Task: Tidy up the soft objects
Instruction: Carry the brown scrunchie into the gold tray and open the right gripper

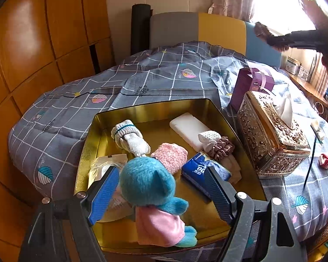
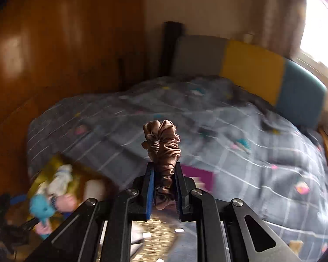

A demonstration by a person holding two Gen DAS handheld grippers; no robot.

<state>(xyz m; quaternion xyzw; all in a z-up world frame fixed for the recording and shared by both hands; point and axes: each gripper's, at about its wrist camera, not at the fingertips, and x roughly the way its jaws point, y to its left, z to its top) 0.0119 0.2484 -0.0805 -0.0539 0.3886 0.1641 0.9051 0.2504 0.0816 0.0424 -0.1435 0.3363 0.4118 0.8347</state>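
Observation:
A gold tin (image 1: 155,103) lies on the bed with soft things in it: a blue plush toy (image 1: 148,183) in a pink outfit, a rolled white sock (image 1: 129,137), a pink fluffy sock (image 1: 170,155), a white pad (image 1: 190,128), a blue tissue pack (image 1: 201,168) and a mauve scrunchie (image 1: 222,147). My left gripper (image 1: 161,187) is open over the tin, its fingers standing either side of the plush toy's head. My right gripper (image 2: 164,168) is shut on a brown satin scrunchie (image 2: 164,144) and held high above the bed. In the left wrist view the right gripper (image 1: 280,40) shows dark against the window.
An ornate gold tissue box (image 1: 273,139) and a purple box (image 1: 249,85) stand right of the tin. A small red and white item (image 1: 325,161) and a thin black cord (image 1: 309,163) lie further right. The grey checked quilt (image 1: 98,100) covers the bed; a wooden wardrobe (image 1: 32,65) stands left.

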